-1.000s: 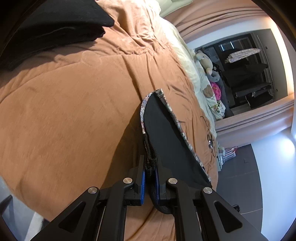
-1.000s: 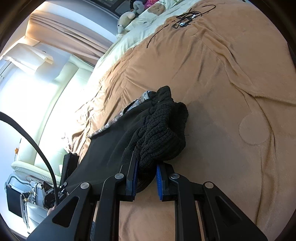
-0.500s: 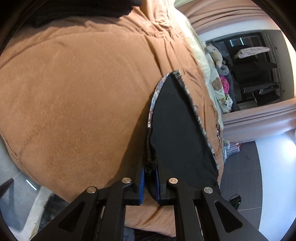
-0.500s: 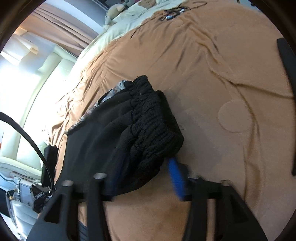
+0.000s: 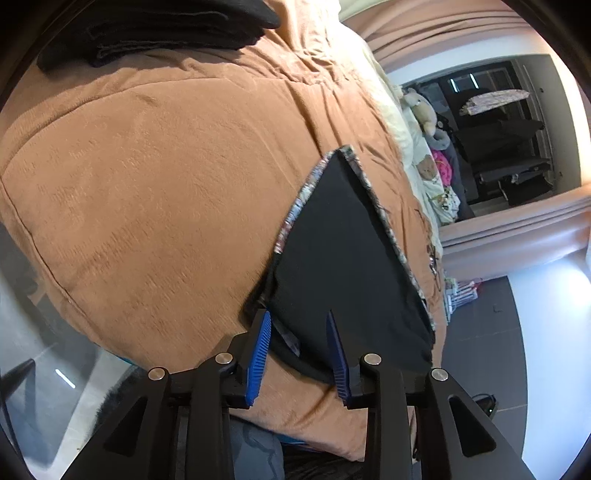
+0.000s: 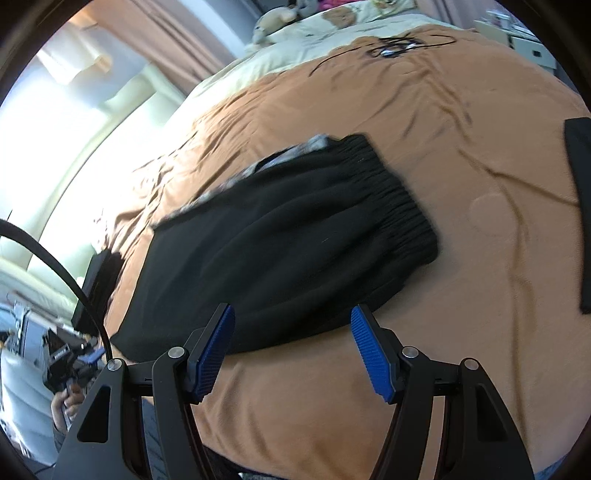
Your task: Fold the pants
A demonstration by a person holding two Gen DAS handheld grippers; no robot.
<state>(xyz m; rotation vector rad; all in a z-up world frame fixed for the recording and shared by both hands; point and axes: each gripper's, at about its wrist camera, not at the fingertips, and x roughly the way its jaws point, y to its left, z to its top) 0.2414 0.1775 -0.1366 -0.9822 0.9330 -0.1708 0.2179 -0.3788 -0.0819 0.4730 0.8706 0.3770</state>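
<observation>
Lying flat on the bed (image 5: pixel 155 192), the pants (image 6: pixel 280 240) sit straight ahead of both grippers, folded into a black slab with a patterned lining peeping out along the far edge.

Nearest in the left wrist view, the left gripper (image 5: pixel 299 354) has just been opening: its jaws stand apart and released, with the near corner of the pants (image 5: pixel 343 258) still lying between them but no pad pressing on it. From here the cloth narrows away to a point, so its long axis runs roughly along the way this gripper points.

In the right wrist view, the right gripper (image 6: pixel 293 354) has also just been opening; its jaws are wide, released and bare, just short of the near hem. The ribbed waistband (image 6: pixel 402 206) lies ahead and to the right, the rest stretching left toward the other gripper, seen small at the left edge.

Judging by this, the left hand is the nearer one, already astride the cloth, while the right must reach forward to take the waistband end for any further fold.

Farther off, a stack (image 5: pixel 159 29) of dark clothes rests on the bed, and soft toys (image 5: pixel 421 110) sit at its head.
</observation>
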